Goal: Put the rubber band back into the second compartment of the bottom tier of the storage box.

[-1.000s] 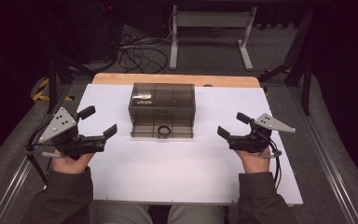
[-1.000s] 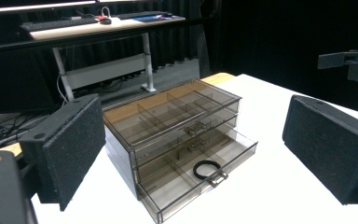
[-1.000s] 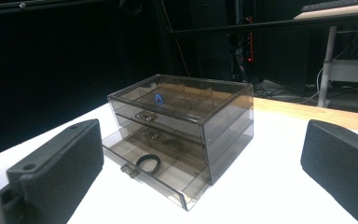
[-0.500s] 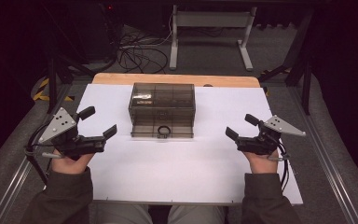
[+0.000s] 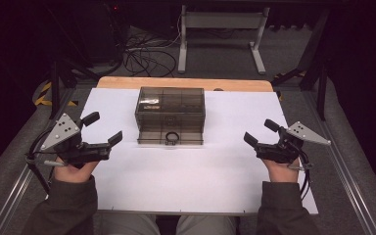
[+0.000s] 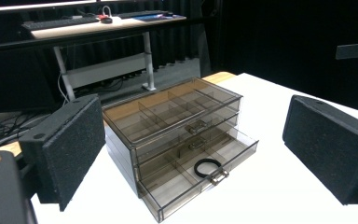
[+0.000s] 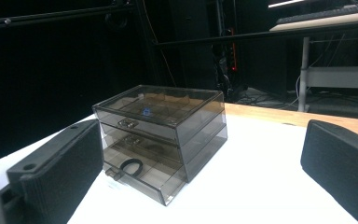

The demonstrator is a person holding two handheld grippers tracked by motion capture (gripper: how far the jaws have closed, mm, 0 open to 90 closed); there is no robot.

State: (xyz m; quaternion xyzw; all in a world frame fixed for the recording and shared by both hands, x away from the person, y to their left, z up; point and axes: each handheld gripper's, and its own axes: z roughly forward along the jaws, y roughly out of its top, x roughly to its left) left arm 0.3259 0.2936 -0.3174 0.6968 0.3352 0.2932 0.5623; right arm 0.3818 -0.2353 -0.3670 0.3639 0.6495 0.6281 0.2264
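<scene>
Smoky plastic drawer box [image 5: 170,116] sits mid-counter, its bottom drawer [image 6: 200,173] pulled out toward the person with a black hair tie [image 6: 208,167] inside. Both claws gape empty (jaws wide), left claw [image 5: 103,130] and right claw [image 5: 260,132] flanking it about equally, well apart from it.

A white surface [image 5: 186,181] fills the middle of the high view, with a wooden strip [image 5: 127,83] along its far edge. A smoky clear drawer box [image 5: 170,115] stands on it, upper centre, its bottom drawer pulled slightly out.
</scene>
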